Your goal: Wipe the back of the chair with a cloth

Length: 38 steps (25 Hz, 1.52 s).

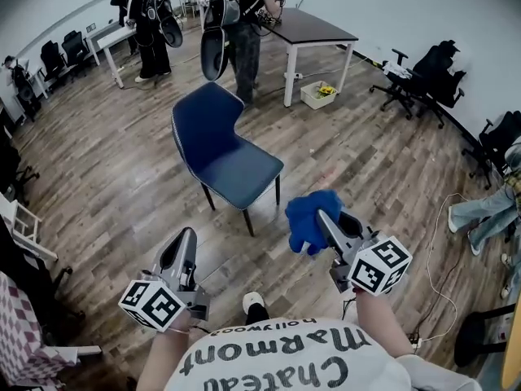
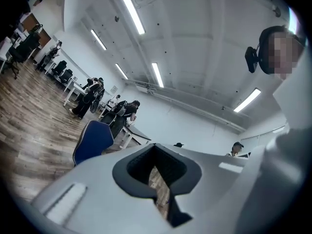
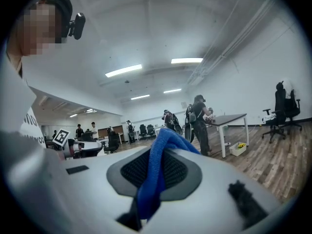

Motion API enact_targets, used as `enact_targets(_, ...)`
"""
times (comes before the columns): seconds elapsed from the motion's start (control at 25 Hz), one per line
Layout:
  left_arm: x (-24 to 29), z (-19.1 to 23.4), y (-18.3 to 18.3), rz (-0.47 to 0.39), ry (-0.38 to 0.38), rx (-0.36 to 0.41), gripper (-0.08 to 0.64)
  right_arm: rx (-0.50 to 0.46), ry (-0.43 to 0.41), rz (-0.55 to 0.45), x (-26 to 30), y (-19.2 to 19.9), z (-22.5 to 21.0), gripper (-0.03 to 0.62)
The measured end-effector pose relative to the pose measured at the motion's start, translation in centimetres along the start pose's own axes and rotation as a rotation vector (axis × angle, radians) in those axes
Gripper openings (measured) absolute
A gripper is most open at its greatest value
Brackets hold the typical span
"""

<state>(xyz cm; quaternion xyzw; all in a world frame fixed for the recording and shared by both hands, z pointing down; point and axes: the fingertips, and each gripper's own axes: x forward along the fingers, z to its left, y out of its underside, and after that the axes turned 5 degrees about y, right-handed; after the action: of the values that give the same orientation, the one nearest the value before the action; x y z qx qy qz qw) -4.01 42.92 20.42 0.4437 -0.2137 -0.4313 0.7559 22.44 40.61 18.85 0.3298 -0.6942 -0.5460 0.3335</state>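
Note:
A blue chair (image 1: pixel 224 155) stands on the wood floor ahead of me, its back (image 1: pixel 203 119) on the far side and its seat towards me. My right gripper (image 1: pixel 323 217) is shut on a blue cloth (image 1: pixel 310 219), held in the air to the right of the chair's front corner and apart from it. In the right gripper view the cloth (image 3: pixel 157 165) hangs pinched between the jaws of the gripper (image 3: pixel 146 199). My left gripper (image 1: pixel 186 236) is shut and holds nothing, near me and short of the chair. The left gripper view shows the chair (image 2: pixel 93 141) beyond the gripper (image 2: pixel 159 179).
Two people (image 1: pixel 238 24) with gear stand at the back by a dark table (image 1: pixel 313 28). A white box (image 1: pixel 318 94) sits under it. Black office chairs (image 1: pixel 425 77) line the right wall. A cable (image 1: pixel 440 255) lies on the floor at right. My shoe (image 1: pixel 255 305) shows below.

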Motion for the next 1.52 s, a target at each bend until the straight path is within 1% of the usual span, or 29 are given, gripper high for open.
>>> enact_targets(0.24,4.7,4.5,-4.3,0.001,0.019,0.037,0.009,-0.006,0.032,-0.033,5.6,-2.8,-1.7,0.058)
enact_targets(0.4,6.9,6.7,-5.6,-0.006,0.019,0.036,0.009,-0.01,0.038,-0.031,8.0,-3.5,-2.4,0.058)
enact_targets(0.52,7.8,7.7,-5.5,0.002,0.024,0.026,0.008,-0.011,0.041,-0.022,9.3,-3.3,-2.8,0.058)
enact_targets(0.72,7.9,7.9,-5.1,0.001,0.022,0.032,0.009,-0.014,0.011,-0.008,11.3,-2.9,-3.3,0.058)
enact_targets(0.92,7.0,9.0,-5.0,0.005,-0.008,0.05,0.009,-0.018,-0.026,-0.018,13.4,-2.6,-2.4,0.058)
enact_targets(1.12,6.8,10.4,-5.5,-0.021,-0.039,0.014,0.009,0.0,-0.047,-0.003,14.7,-2.2,-2.3,0.058)
enact_targets(1.32,6.9,10.7,-5.7,-0.025,-0.04,0.039,0.009,-0.001,-0.065,0.004,16.2,-1.8,-2.0,0.058)
enact_targets(1.52,8.0,11.7,-5.3,-0.023,-0.051,0.048,0.009,-0.032,-0.098,0.02,18.4,-1.6,-2.3,0.058)
